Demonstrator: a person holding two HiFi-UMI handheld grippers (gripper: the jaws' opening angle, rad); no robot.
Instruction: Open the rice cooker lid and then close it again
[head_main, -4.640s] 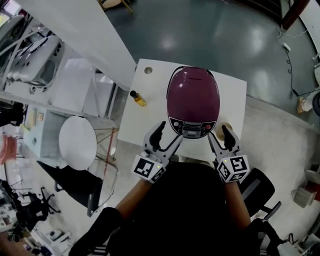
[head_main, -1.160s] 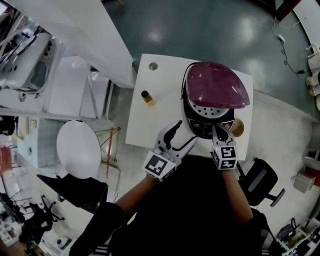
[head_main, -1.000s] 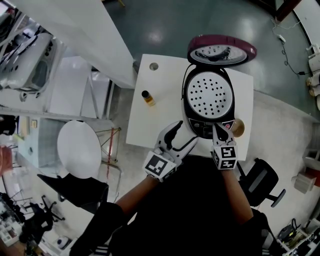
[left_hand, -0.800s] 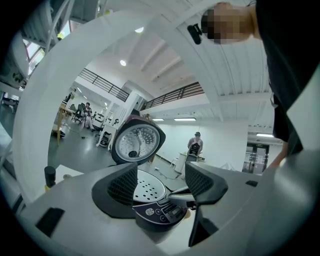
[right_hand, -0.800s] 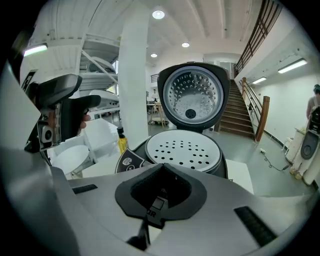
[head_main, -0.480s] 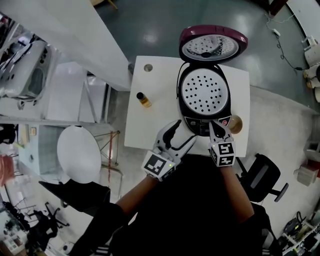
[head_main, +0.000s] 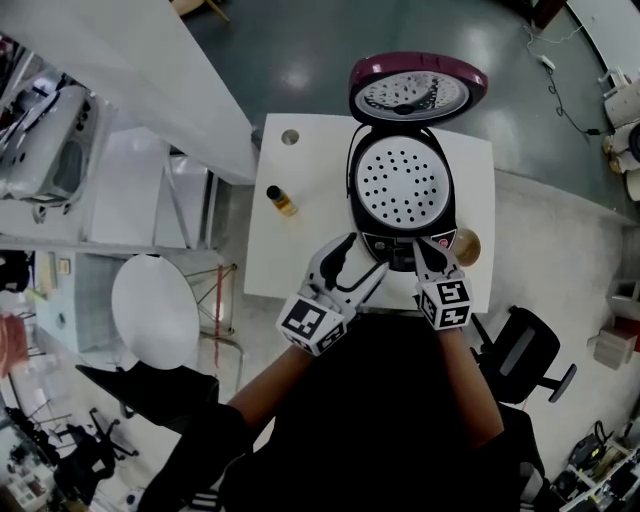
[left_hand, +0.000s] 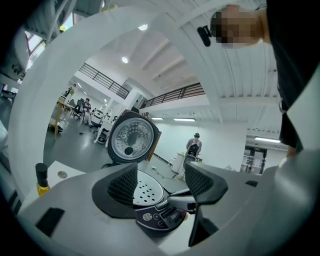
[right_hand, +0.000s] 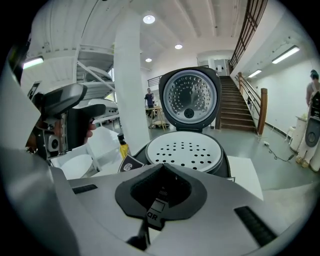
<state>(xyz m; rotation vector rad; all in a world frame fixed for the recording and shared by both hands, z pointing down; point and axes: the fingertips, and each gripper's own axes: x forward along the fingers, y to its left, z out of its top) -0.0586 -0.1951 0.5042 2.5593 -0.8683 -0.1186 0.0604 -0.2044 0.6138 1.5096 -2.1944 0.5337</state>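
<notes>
The right tongs (head_main: 421, 252) are pressed together with nothing between them, their tips at the middle of the front control panel (head_main: 398, 246) of the maroon-and-black rice cooker (head_main: 400, 185). Whether they touch it is unclear. The left tongs (head_main: 352, 268) stand apart and empty, just beside the cooker's front left corner.

Beyond both, the domed maroon lid (head_main: 418, 88) stands upright on its rear hinge, above the white perforated inner plate (head_main: 400, 178). The cooker sits on the white table (head_main: 300, 230).

The lid looks rigid, glossy and probably slippery. It is likely best pushed down at its free top rim rather than pinched, until the latch catches.

Earlier the lid was shut, then half risen. The right tongs have moved in from the front right corner.
</notes>
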